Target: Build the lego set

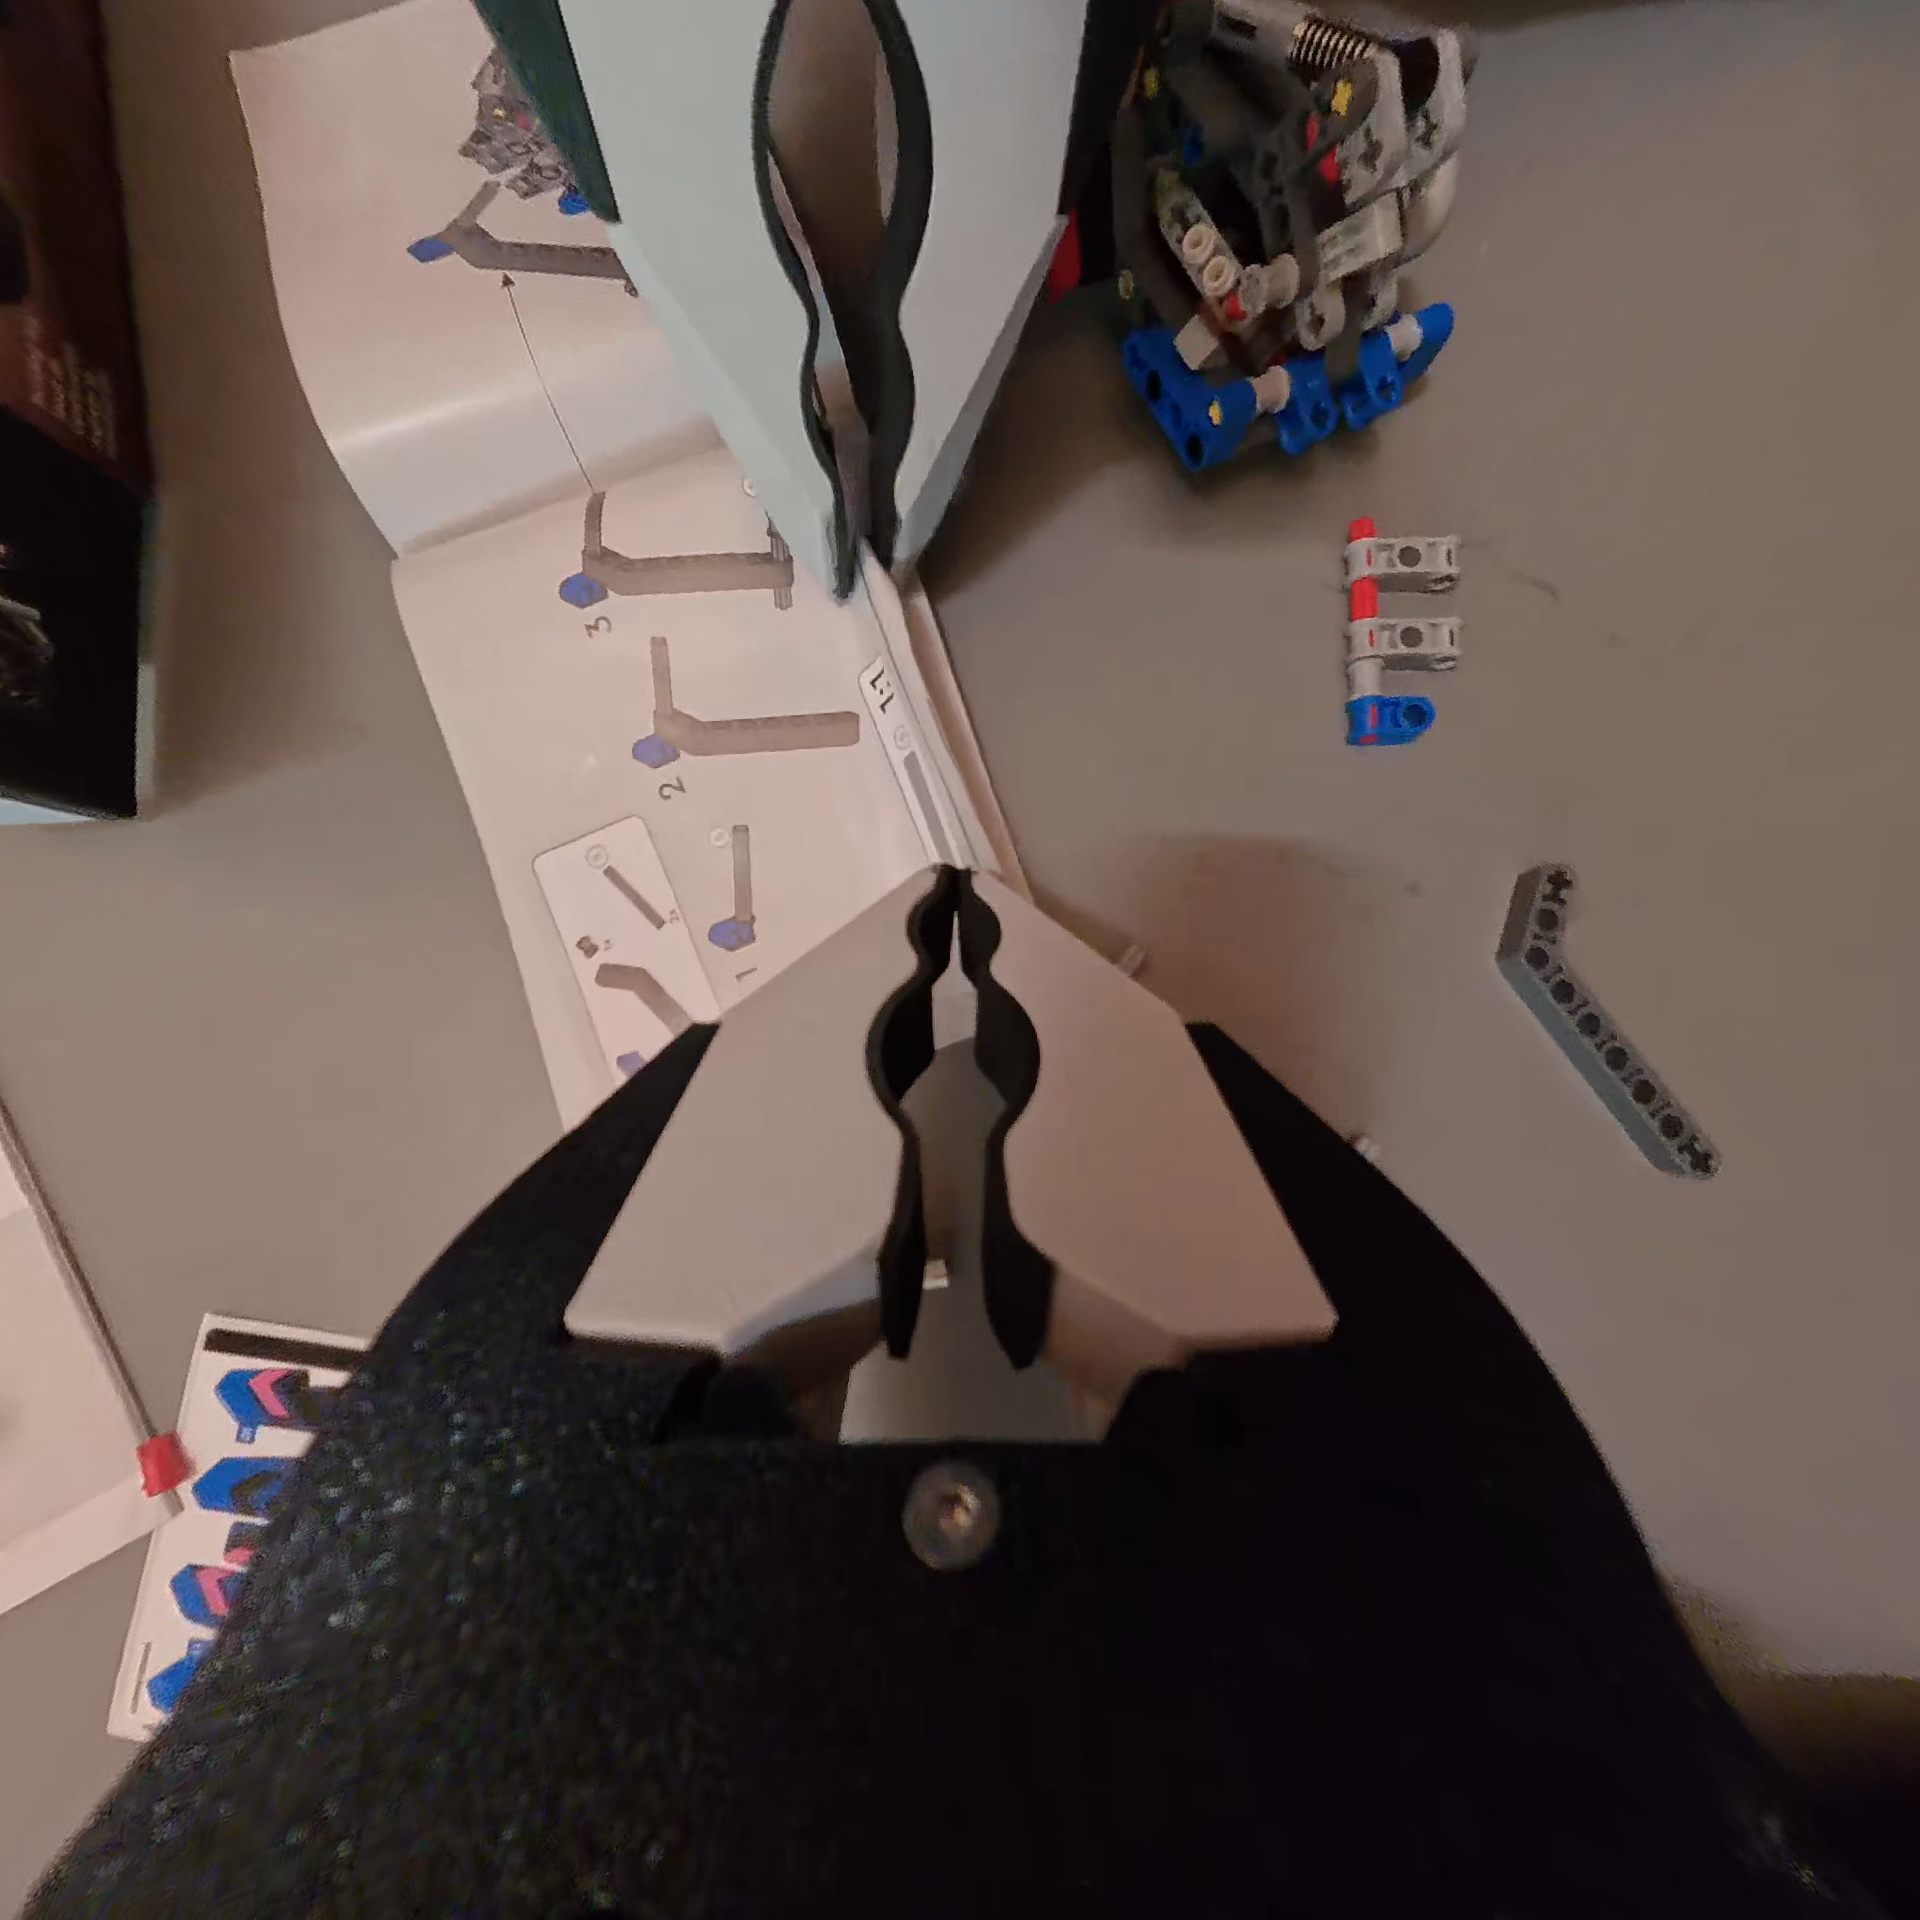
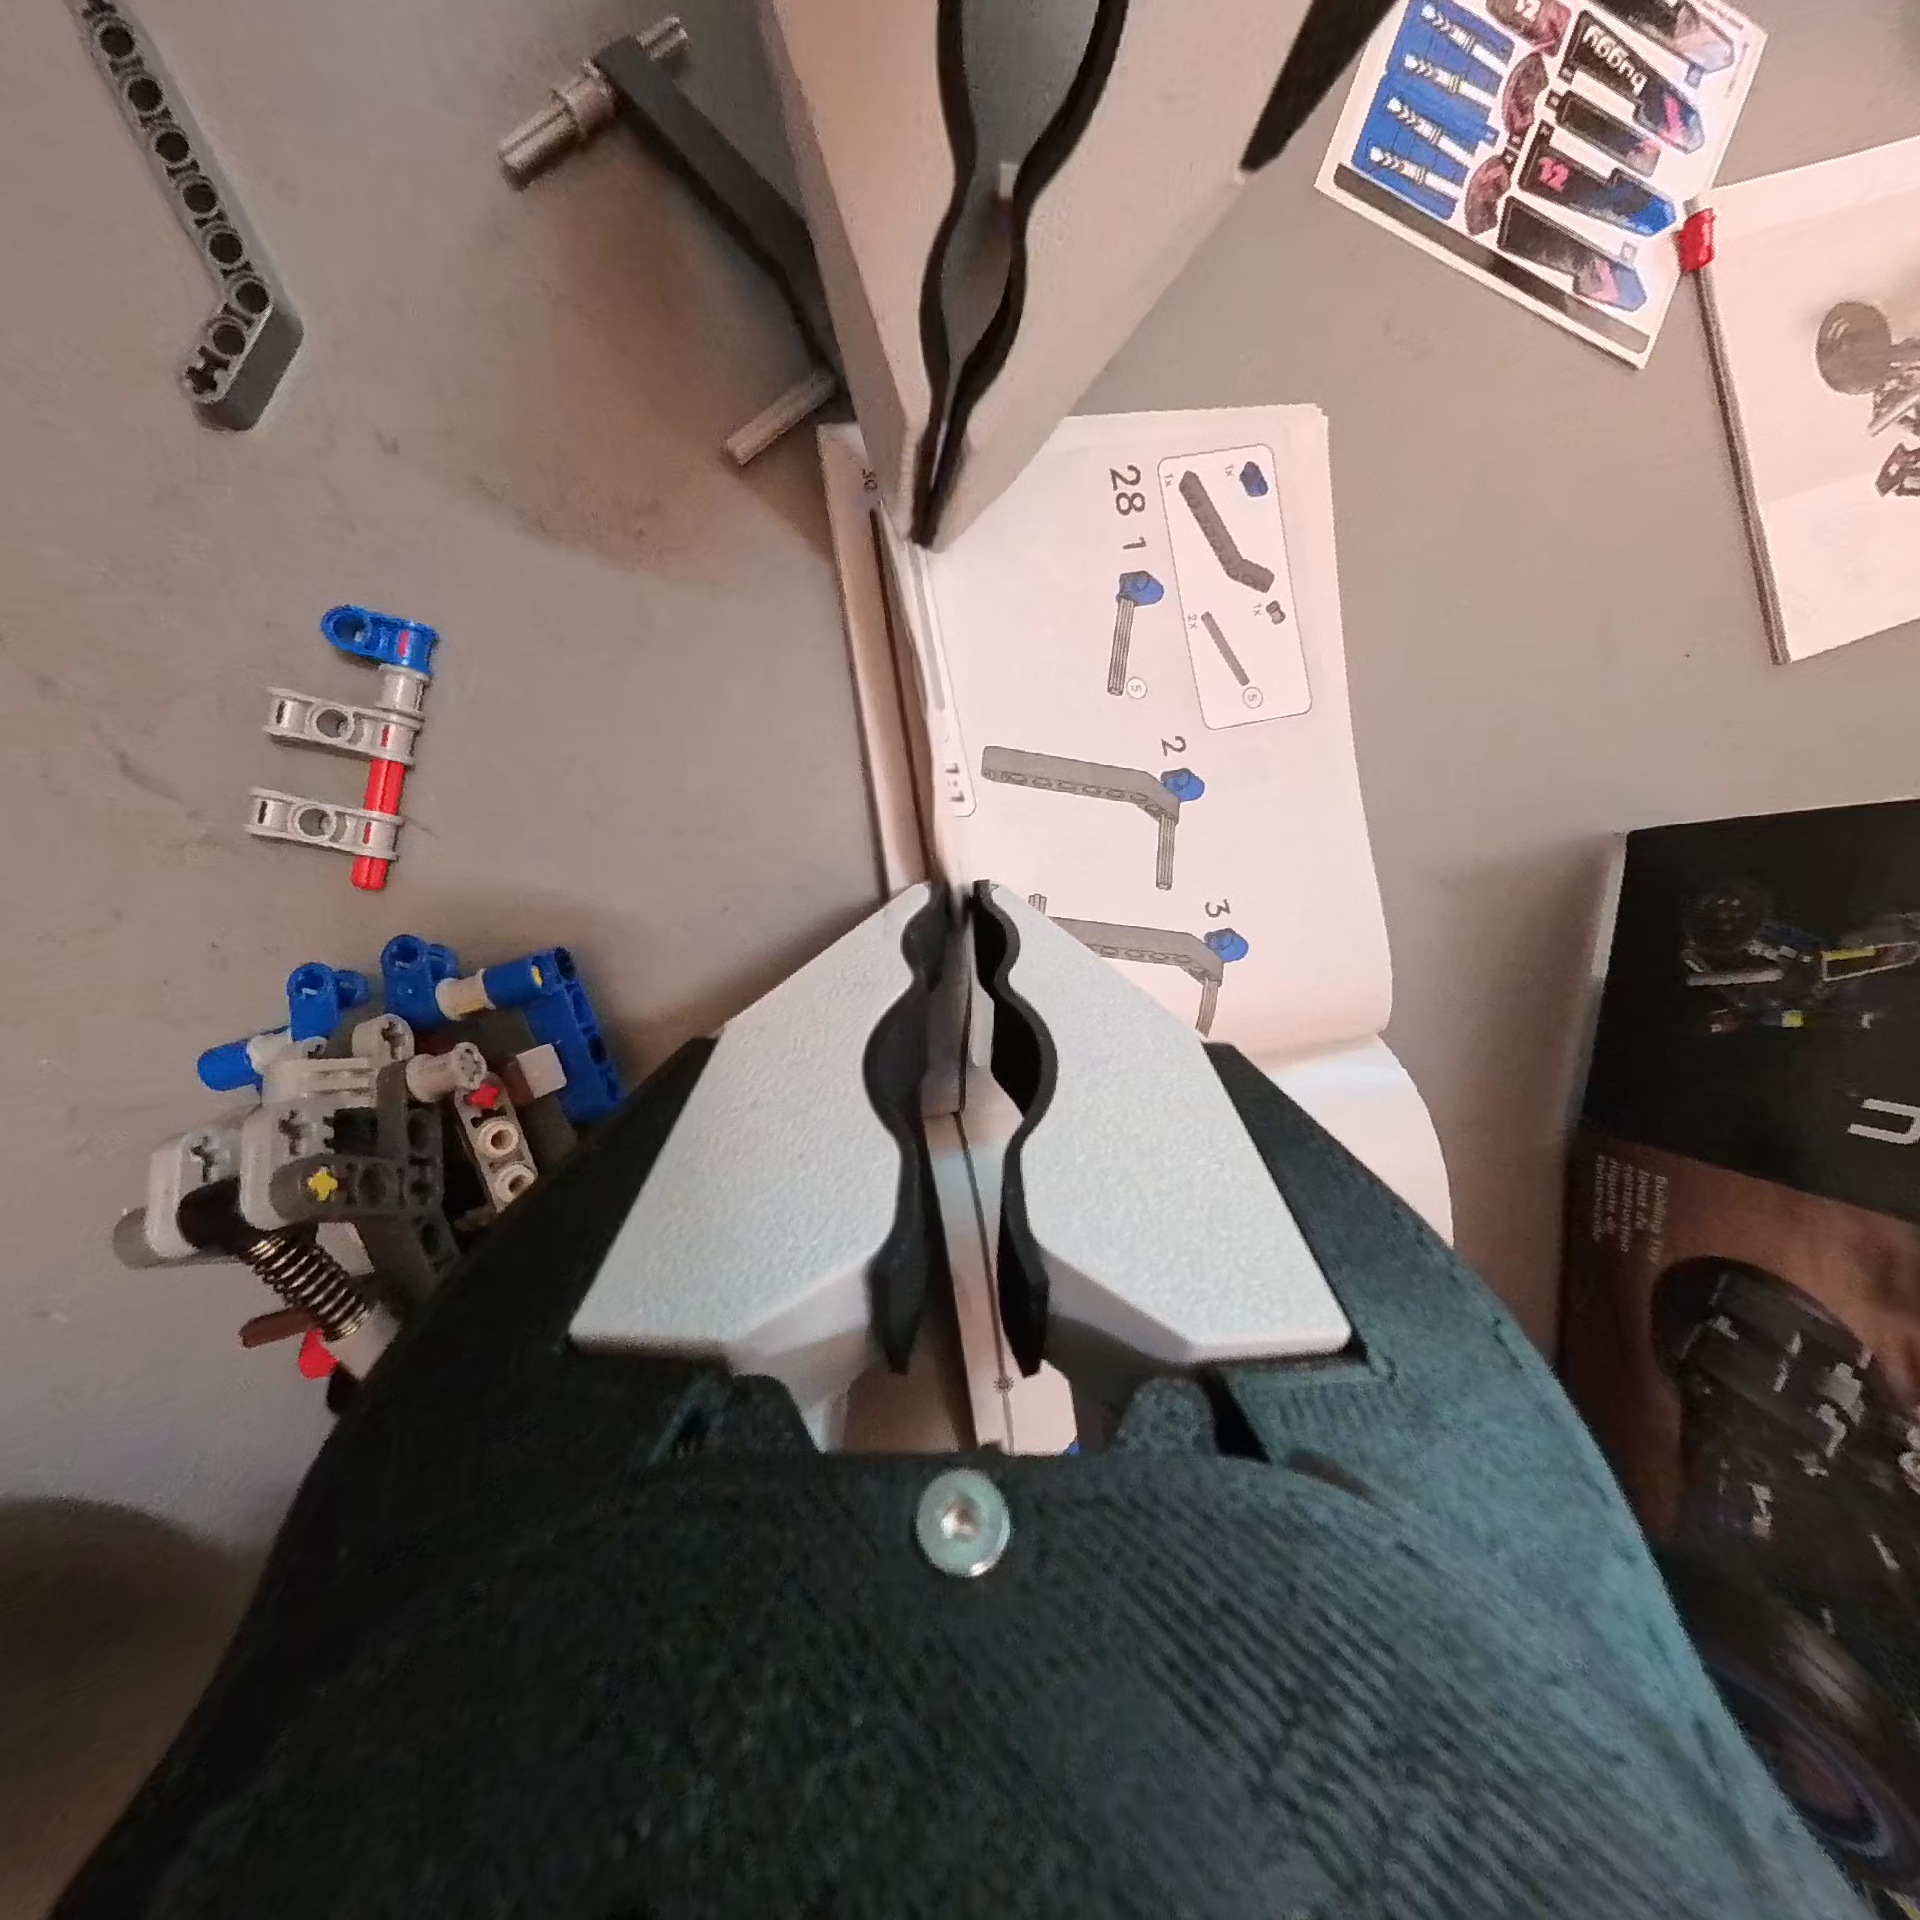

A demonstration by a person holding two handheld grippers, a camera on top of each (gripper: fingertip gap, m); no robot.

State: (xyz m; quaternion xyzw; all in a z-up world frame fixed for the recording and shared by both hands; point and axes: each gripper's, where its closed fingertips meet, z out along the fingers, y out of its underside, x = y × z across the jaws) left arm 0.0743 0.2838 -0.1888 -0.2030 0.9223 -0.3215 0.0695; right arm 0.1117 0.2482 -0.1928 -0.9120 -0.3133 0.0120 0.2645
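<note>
An open instruction booklet [image 1: 727, 665] lies on the grey table and also shows in the right wrist view [image 2: 1195, 831]. My left gripper [image 1: 956, 878] is shut, its tips at the booklet's right edge. My right gripper [image 2: 961, 894] faces it from the other end, shut, tips on the same edge. Each shows in the other's view: the right one [image 1: 862, 571], the left one [image 2: 920, 535]. I cannot tell whether either pinches a page. A part-built grey, black and blue model [image 1: 1288, 260] stands beside the right gripper [image 2: 395, 1122]. A dark grey beam with pins [image 2: 686, 145] lies partly under the left gripper.
A small assembly on a red axle [image 1: 1392, 634] and a grey angled beam [image 1: 1600, 1029] lie loose to the right. A sticker sheet [image 1: 239, 1455] with a small red piece [image 1: 161, 1465] lies lower left. The dark box [image 1: 62, 416] is at the left. A second booklet [image 2: 1849, 416] lies beyond. The left gripper's tips are roughly 6 cm from the right gripper's.
</note>
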